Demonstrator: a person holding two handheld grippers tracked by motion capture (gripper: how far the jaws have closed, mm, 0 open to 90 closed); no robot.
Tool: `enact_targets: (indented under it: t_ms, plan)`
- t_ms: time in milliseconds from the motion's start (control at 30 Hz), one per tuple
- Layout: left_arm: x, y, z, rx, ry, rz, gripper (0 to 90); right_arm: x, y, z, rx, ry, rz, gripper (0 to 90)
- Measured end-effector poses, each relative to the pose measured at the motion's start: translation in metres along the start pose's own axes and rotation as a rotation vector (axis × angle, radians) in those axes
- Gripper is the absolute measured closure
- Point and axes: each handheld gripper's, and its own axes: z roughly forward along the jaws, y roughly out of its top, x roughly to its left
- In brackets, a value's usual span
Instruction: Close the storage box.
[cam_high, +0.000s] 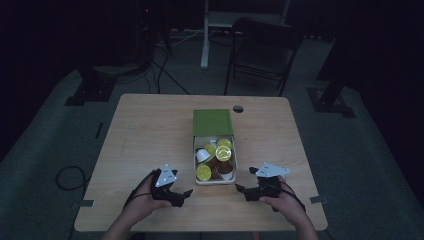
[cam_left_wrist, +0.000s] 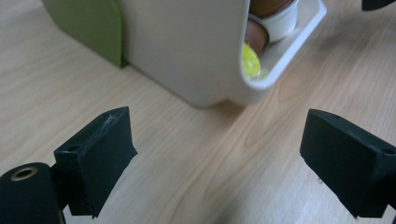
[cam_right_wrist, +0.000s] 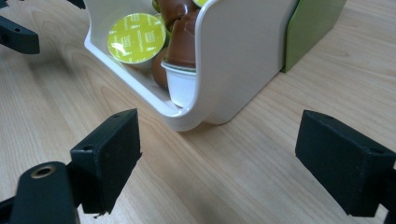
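Note:
A green box lies mid-table with its white drawer pulled out toward me. In the drawer lie several coffee capsules, some with yellow-green lids, some brown. My left gripper rests on the table to the left of the drawer's front corner, open and empty. My right gripper sits to the drawer's right, likewise open and empty. In the left gripper view the gripper faces the drawer and the green box. In the right gripper view the gripper faces the drawer and a yellow-lidded capsule.
The wooden table has a cable hole behind the box. A dark folding chair and a white stand leg are beyond the far edge. A cable loops on the floor at left.

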Motion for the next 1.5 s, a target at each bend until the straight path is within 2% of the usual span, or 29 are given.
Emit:
enact_targets:
  t_ms: [100, 233, 433, 667, 867, 1067, 1300, 1367, 1500]
  plan:
    - [0.0, 0.006, 0.003, -0.013, 0.0, -0.006, 10.2, -0.001, 0.002, 0.0, -0.014, 0.003, 0.012, 13.7]
    - [-0.001, 0.013, 0.009, -0.018, -0.02, -0.007, 10.2, -0.002, 0.007, -0.001, -0.029, 0.01, 0.019, 13.7]
    - [0.002, 0.022, 0.016, -0.038, -0.012, -0.014, 10.2, -0.006, 0.016, 0.004, -0.05, 0.011, 0.024, 13.7]
    - [0.006, 0.025, 0.017, -0.044, -0.008, -0.019, 10.2, -0.008, 0.022, 0.014, -0.058, 0.023, 0.028, 13.8]
    - [0.011, 0.028, 0.02, -0.059, -0.005, -0.022, 10.2, -0.012, 0.024, 0.018, -0.057, 0.015, 0.025, 13.9]
    - [0.016, 0.028, 0.021, -0.059, -0.002, -0.024, 10.2, -0.016, 0.023, 0.023, -0.038, 0.011, 0.012, 14.0]
    - [0.021, 0.028, 0.022, -0.068, -0.002, -0.033, 10.2, -0.02, 0.021, 0.026, -0.033, 0.009, 0.025, 14.0]
    - [0.025, 0.03, 0.022, -0.094, 0.004, -0.038, 10.2, -0.022, 0.019, 0.027, -0.039, 0.004, 0.03, 14.1]
    - [0.028, 0.033, 0.021, -0.083, 0.008, -0.019, 10.2, -0.025, 0.02, 0.029, -0.041, -0.006, 0.044, 13.8]
